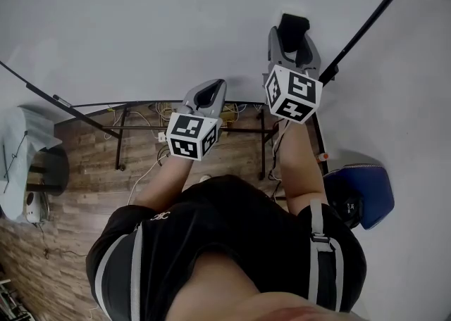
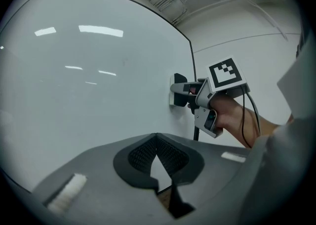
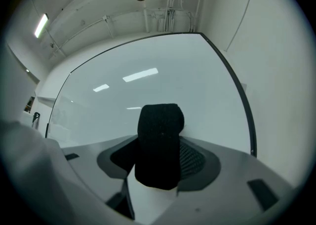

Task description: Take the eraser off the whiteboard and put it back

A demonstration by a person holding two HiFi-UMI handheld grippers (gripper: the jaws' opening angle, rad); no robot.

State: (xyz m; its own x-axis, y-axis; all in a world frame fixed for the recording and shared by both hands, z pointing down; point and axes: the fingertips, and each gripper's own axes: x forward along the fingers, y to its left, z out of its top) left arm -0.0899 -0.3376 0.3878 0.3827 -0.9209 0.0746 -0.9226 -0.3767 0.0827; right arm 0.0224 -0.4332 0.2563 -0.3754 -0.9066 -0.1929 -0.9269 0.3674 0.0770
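Observation:
A black eraser (image 3: 159,145) sits against the whiteboard (image 3: 148,81) near its right edge, between the jaws of my right gripper (image 3: 160,140). The jaws stand wide and the right pad shows beside the eraser, so they do not seem to press on it. In the left gripper view the eraser (image 2: 177,91) rests flat on the board (image 2: 89,95) with the right gripper (image 2: 185,91) around it. From the head view the right gripper (image 1: 290,34) points at the board (image 1: 141,24). My left gripper (image 1: 208,91) hangs lower left, away from the board, its jaws (image 2: 157,140) meeting at the tips, empty.
The board's black frame (image 3: 242,100) runs just right of the eraser. Below are its stand legs (image 1: 262,143) and cables (image 1: 141,172) on a wooden floor. A blue chair (image 1: 366,193) stands at the right, and a white object (image 1: 21,143) at the far left.

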